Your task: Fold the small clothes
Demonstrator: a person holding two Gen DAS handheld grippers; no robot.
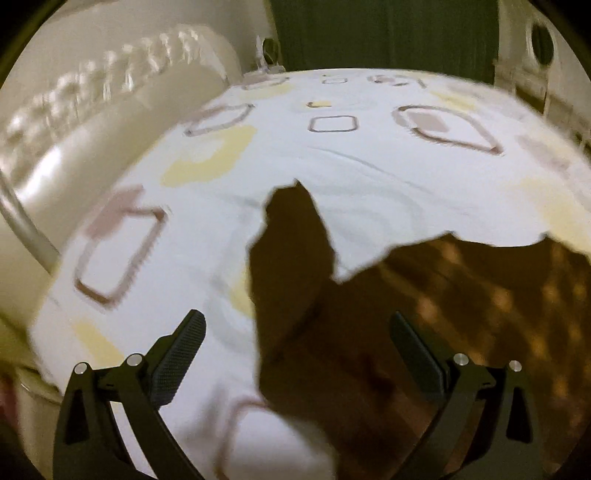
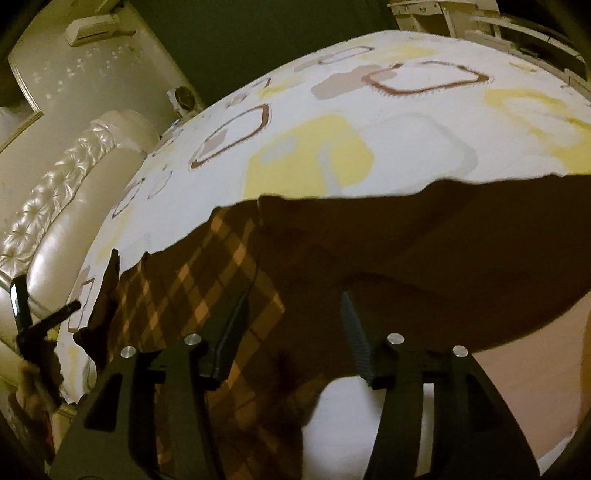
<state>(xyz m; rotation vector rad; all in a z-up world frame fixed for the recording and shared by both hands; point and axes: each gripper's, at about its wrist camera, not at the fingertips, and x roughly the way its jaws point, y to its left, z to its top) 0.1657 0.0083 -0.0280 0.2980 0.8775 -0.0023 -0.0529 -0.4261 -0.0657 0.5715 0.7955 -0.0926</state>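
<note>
The brown checked garment (image 2: 207, 280) lies loose and not yet folded on the patterned bedsheet (image 2: 406, 147), just ahead of the right gripper (image 2: 295, 325) and the left gripper (image 1: 295, 354), both spread and empty, so folding remains.

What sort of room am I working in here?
Most likely a bedroom. The plaid garment lies on a bed sheet printed with squares, a cream tufted headboard curves along one side, and a wall air conditioner sits high up.
</note>
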